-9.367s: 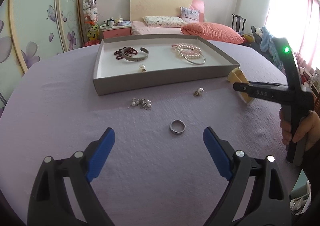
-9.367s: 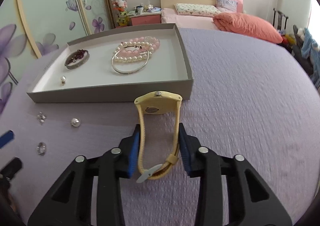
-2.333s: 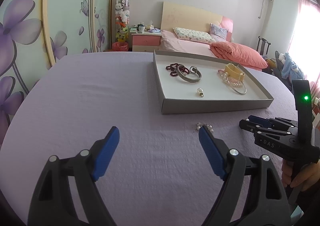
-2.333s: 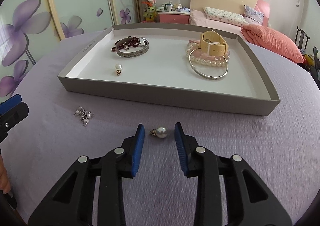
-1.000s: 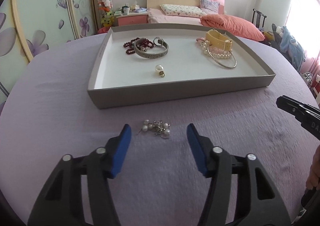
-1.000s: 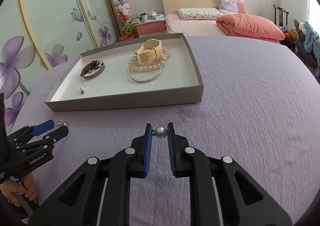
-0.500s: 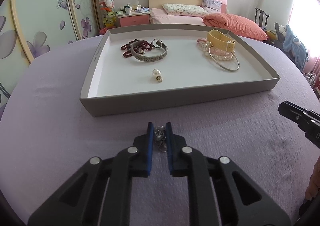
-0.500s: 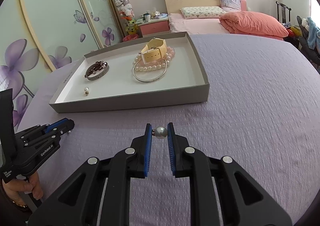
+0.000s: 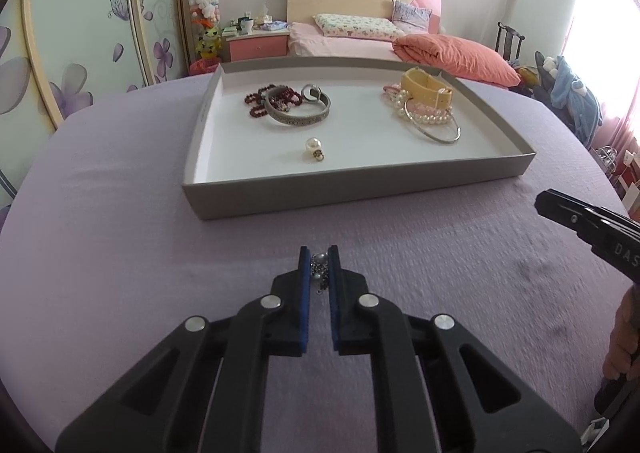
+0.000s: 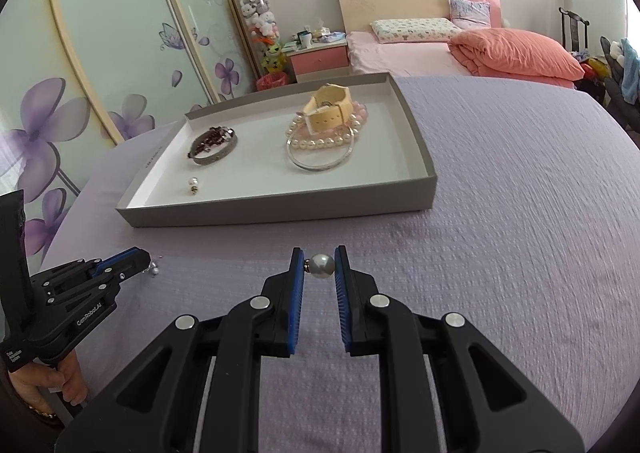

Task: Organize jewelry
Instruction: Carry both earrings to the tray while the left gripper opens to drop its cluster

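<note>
Lilac cloth (image 10: 500, 213): right gripper (image 10: 319, 259) alone shows pearl earring (image 10: 322, 265).

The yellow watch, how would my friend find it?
Look inside the grey tray on the purple table, at its far right end. The yellow watch sits on a pile of pearl bracelets; it's the only wide, flat, buttery band there.

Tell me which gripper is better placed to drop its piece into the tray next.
Likely the right gripper: its pearl earring looks clear of the cloth, and the tray lies directly ahead.
</note>
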{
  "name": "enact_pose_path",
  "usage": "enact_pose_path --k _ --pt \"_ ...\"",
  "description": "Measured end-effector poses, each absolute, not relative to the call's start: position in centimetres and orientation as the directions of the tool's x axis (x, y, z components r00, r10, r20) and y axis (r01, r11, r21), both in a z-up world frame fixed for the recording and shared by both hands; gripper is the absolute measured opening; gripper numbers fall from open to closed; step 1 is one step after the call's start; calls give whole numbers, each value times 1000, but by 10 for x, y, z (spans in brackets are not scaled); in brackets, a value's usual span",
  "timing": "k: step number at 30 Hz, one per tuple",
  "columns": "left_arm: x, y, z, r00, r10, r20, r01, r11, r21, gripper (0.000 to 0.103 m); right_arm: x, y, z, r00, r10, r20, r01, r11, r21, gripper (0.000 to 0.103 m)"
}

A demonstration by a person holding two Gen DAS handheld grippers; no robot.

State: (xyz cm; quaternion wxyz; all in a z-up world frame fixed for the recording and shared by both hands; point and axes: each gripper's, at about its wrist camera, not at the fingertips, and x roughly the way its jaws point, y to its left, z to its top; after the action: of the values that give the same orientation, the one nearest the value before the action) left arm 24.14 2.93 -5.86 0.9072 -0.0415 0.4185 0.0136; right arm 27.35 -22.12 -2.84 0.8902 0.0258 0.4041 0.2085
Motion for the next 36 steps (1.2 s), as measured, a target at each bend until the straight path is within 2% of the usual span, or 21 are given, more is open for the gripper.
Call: enact_pose_path --k 20,29,36 --pt "219 33 22 774 -45 -632 -27 994 -104 8 263 -205 25 658 439 -612 -413 890 195 16" --pt "227 35 33 785 -48 -618 -28 993 -112 8 271 -204 32 681 429 -593 -410 895 177 16" --pt "248 39 54 803 -45 -594 -31 993 -117 8 290 -202 56 726 426 -540 -404 900 166 16"
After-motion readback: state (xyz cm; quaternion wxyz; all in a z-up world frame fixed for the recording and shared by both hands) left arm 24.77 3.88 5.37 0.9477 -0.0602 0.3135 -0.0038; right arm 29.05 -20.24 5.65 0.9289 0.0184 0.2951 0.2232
